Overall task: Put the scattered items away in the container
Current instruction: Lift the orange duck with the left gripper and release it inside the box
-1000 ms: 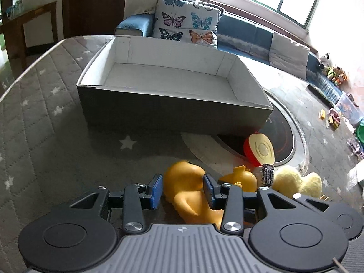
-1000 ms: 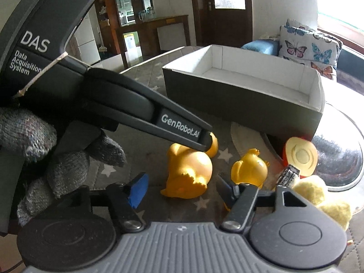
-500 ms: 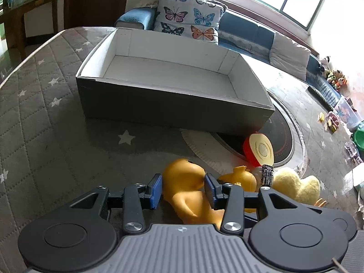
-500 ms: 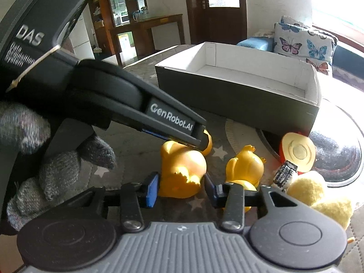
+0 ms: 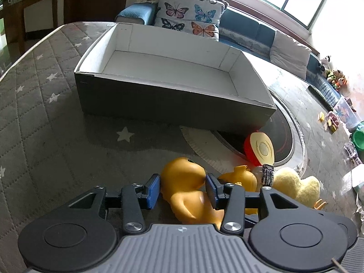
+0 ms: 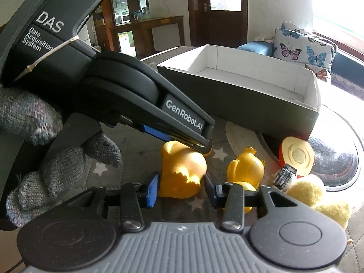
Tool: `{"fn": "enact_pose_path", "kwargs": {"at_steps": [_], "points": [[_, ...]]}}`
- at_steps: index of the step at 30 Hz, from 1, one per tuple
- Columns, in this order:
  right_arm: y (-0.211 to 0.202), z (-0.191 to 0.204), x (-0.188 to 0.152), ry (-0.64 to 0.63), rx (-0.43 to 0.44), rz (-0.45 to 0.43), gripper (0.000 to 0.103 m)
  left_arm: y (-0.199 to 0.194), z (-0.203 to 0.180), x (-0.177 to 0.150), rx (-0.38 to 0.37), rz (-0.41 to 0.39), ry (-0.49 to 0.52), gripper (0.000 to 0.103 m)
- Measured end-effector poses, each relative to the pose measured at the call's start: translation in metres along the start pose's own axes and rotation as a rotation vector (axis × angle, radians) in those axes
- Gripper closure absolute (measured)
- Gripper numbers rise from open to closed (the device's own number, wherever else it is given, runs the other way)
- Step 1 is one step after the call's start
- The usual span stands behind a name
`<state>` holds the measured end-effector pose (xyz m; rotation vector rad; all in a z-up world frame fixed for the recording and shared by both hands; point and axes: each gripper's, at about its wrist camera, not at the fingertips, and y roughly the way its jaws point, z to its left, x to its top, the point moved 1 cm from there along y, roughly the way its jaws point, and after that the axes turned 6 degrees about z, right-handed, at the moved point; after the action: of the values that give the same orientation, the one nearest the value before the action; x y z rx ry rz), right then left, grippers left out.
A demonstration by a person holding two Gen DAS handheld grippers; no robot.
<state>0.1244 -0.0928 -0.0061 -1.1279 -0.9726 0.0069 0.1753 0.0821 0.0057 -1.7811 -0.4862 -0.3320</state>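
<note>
Living room w/ a sofa and butterfly pillows (image 5: 190, 16) at the back. Up front is a grey quilted mat (image 5: 41, 104) w/ white stars, and a big box (image 5: 173, 100) sits on it, dark outside, white inside.

The box has nothing in it, so the tidy job has barely begun. All the toys lie on the mat near the front wall of the box: a big yellow rubber duck (image 5: 188, 186), a small yellow duck (image 6: 246, 167), a red and cream round toy (image 5: 259, 146), a tiny black and white thing (image 6: 284, 176) I can't name, and a fluffy yellow plush chick (image 5: 295, 186). All of them are left to go in.

The left gripper (image 5: 183, 187) has its blue pads on both sides of the big duck's head end, pressed right up to it. Looks like a squeeze on it, w/ the duck low over the mat or just off it; can't tell which. The right gripper (image 6: 180, 190) sits at the duck's tail end, jaws apart, one pad by each side, prob. not squeezing yet. The small duck is just to the right of that gripper. The box is ahead of both tools, not far.
</note>
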Motion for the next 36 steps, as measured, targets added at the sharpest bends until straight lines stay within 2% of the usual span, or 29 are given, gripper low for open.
{"fn": "enact_pose_path", "kwargs": {"at_steps": [3, 8, 14, 20, 29, 36], "points": [[-0.004, 0.0, 0.001, -0.001, -0.001, -0.012, 0.061, -0.003, 0.003, 0.001, -0.021, -0.003, -0.025, 0.057], [-0.017, -0.001, 0.009, -0.015, -0.02, -0.063, 0.061, -0.021, -0.005, 0.01, -0.035, -0.058, -0.011, 0.058], [-0.036, -0.016, 0.031, -0.024, -0.055, -0.142, 0.061, -0.026, -0.022, 0.046, -0.053, -0.108, 0.016, 0.058], [-0.038, -0.046, 0.062, -0.011, -0.092, -0.192, 0.061, -0.028, -0.04, 0.085, -0.073, -0.153, 0.041, 0.058], [-0.016, -0.102, 0.105, 0.036, -0.125, -0.19, 0.061, 0.018, -0.051, 0.151, -0.111, -0.119, 0.04, 0.058], [0.012, -0.122, 0.107, 0.067, -0.125, -0.123, 0.061, 0.067, -0.042, 0.171, -0.135, -0.038, -0.008, 0.058]]}}
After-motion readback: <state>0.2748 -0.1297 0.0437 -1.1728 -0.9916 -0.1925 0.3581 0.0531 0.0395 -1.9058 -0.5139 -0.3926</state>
